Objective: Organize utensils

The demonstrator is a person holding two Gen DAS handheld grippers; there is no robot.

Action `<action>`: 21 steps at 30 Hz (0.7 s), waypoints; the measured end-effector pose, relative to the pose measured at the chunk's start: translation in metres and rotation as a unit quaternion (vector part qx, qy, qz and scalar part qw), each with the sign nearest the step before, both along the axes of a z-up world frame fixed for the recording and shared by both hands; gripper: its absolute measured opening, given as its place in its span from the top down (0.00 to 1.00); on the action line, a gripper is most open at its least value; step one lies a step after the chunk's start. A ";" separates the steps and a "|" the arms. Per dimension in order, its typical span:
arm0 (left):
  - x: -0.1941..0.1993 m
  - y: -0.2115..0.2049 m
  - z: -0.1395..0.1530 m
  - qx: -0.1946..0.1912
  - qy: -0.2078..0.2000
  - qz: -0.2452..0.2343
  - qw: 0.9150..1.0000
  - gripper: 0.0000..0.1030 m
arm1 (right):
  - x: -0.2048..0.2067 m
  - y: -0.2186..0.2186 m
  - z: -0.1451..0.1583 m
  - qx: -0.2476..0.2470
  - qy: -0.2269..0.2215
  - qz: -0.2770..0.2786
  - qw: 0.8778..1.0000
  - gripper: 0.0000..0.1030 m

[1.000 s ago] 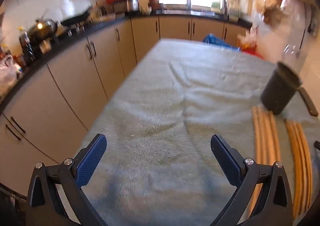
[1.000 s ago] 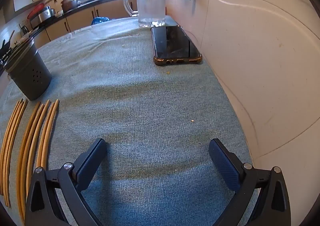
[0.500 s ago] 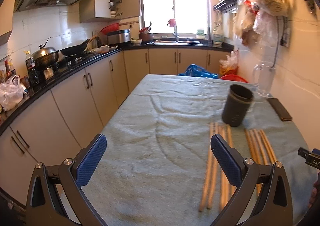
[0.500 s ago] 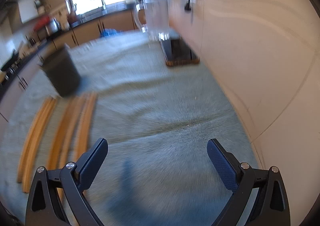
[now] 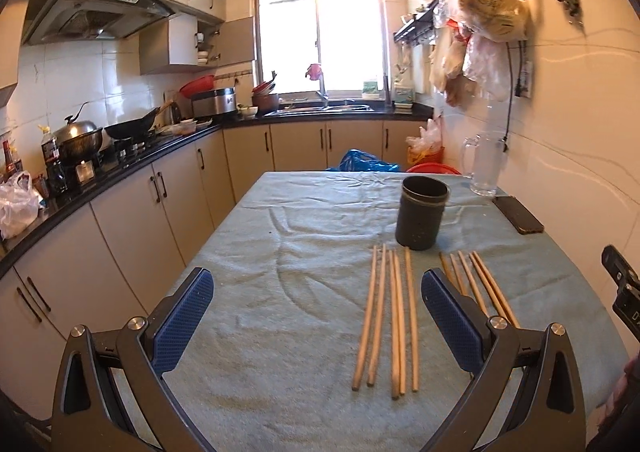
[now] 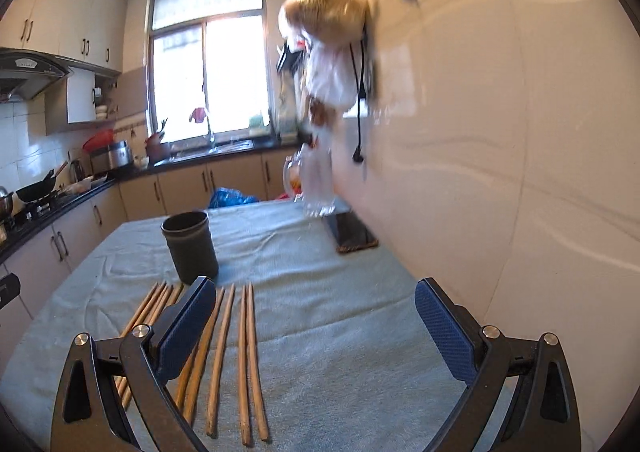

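Several wooden chopsticks point(image 5: 390, 312) lie side by side in two groups on the blue-grey cloth of the table point(image 5: 280, 272); they also show in the right wrist view point(image 6: 224, 352). A dark cylindrical holder point(image 5: 421, 217) stands upright just beyond them, also seen in the right wrist view point(image 6: 190, 252). My left gripper point(image 5: 316, 316) is open and empty, raised above the table to the left of the chopsticks. My right gripper point(image 6: 316, 328) is open and empty, raised to the right of them.
A phone point(image 5: 518, 214) and a clear glass jug point(image 5: 484, 167) sit by the tiled wall at the table's far right. Kitchen counters with cabinets point(image 5: 120, 219) run along the left. Bags point(image 6: 332, 51) hang on the wall above.
Both grippers have lifted and tilted up from close to the cloth, so the whole table and kitchen now show. Both stay open and empty.
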State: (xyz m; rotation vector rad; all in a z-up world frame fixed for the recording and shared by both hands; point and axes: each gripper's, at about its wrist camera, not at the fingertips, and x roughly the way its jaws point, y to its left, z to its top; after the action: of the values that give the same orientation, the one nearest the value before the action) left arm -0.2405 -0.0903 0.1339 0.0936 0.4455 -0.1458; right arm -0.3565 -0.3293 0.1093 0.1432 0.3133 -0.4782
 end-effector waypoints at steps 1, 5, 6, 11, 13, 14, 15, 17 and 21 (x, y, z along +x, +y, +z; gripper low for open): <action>-0.003 -0.001 -0.001 0.001 -0.001 -0.004 1.000 0.00 | -0.002 0.001 0.002 -0.003 -0.003 -0.002 1.000 0.02; -0.013 -0.009 -0.002 0.007 -0.011 -0.017 1.000 0.00 | -0.012 0.003 0.005 -0.009 -0.021 -0.009 1.000 0.02; -0.013 -0.010 0.000 0.010 -0.014 -0.018 1.000 0.00 | -0.014 0.005 0.006 -0.012 -0.023 -0.011 1.000 0.02; -0.018 -0.012 -0.001 0.011 -0.017 -0.019 1.000 0.00 | -0.017 0.006 0.008 -0.017 -0.024 -0.010 1.000 0.02; -0.018 -0.012 -0.004 0.017 -0.012 -0.015 1.000 0.00 | -0.017 0.006 0.008 -0.011 -0.021 -0.007 1.000 0.02; -0.018 -0.011 -0.006 0.019 -0.009 -0.015 1.000 0.00 | -0.017 0.008 0.008 -0.009 -0.018 -0.005 1.000 0.02; -0.017 -0.011 -0.007 0.020 -0.004 -0.016 1.000 0.00 | -0.016 0.008 0.008 -0.007 -0.016 -0.004 1.000 0.02; -0.016 -0.010 -0.011 0.015 0.008 -0.020 1.000 0.00 | -0.015 0.010 0.007 -0.007 -0.014 0.000 1.000 0.02; -0.017 -0.008 -0.014 0.008 0.016 -0.028 0.999 0.00 | -0.014 0.015 0.007 -0.010 -0.010 0.002 1.000 0.01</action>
State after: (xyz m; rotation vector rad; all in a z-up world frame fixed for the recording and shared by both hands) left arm -0.2579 -0.0985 0.1197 0.1194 0.4757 -0.1988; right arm -0.3710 -0.3147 0.1161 0.1276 0.2885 -0.4749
